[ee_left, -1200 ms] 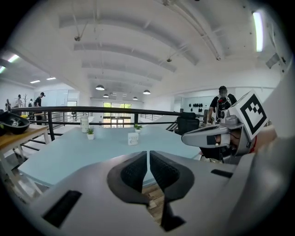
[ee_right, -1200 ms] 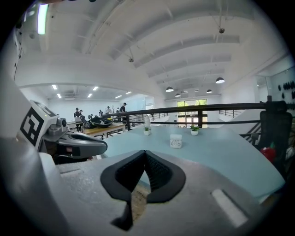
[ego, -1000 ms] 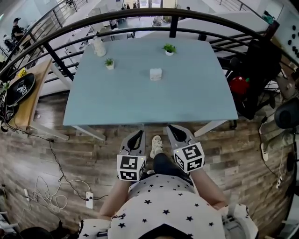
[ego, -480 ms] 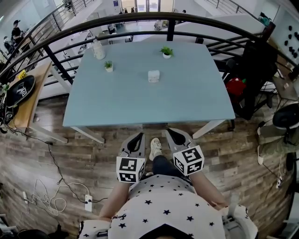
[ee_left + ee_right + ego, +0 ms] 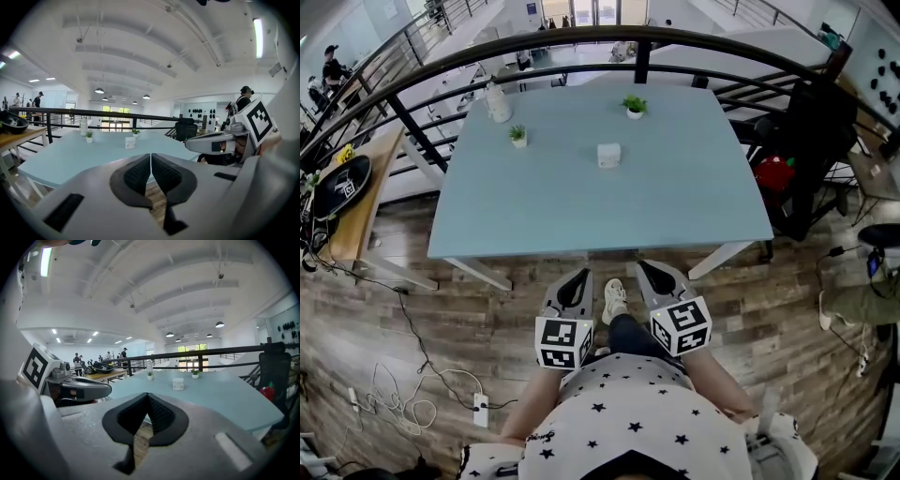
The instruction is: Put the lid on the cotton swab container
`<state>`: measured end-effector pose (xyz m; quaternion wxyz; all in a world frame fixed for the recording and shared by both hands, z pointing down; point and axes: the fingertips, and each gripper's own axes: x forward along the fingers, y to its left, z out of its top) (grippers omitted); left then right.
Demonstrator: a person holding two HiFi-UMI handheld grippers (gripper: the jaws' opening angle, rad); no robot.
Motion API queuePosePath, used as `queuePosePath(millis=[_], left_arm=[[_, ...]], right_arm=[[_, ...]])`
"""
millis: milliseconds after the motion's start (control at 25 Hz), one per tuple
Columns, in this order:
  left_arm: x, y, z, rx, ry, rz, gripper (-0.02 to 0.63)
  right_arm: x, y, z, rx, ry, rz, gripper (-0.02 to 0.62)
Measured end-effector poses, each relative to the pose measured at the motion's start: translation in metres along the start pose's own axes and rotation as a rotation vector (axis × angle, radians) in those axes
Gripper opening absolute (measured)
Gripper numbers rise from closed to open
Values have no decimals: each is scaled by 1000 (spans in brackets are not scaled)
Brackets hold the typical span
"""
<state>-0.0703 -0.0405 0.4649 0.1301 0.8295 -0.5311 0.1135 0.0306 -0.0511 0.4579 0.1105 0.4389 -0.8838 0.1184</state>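
Our left gripper (image 5: 577, 279) and right gripper (image 5: 650, 273) are both closed tight and hold nothing, just off the near edge of the table (image 5: 581, 211). The cotton swab container (image 5: 608, 155) stands straight ahead, past the middle, toward the far edge, about equally far from both.

Open office-lab mezzanine: black railing (image 5: 643, 58), blue table (image 5: 675, 187), arched ceiling (image 5: 140, 56), pendant lamps (image 5: 99, 90)

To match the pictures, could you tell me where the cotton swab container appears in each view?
Head view: cotton swab container at upper centre, on the blue table.
Left gripper view: just left of centre.
Right gripper view: just right of centre.
Shared landmark: the black railing behind it.
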Motion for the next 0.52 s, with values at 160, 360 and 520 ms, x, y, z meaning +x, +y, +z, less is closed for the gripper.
queuePosePath(millis=[160,360,520], left_arm=[[0,2,-1,-1,1,1,11],[0,3,-2,-7,2,-2,11],[1,3,-2,-7,7,-12,11]], right_arm=[[1,1,-1,1,-1,1,5],[1,1,0,2,-7,1,5],[3,1,-1,2,-7,-2,5]])
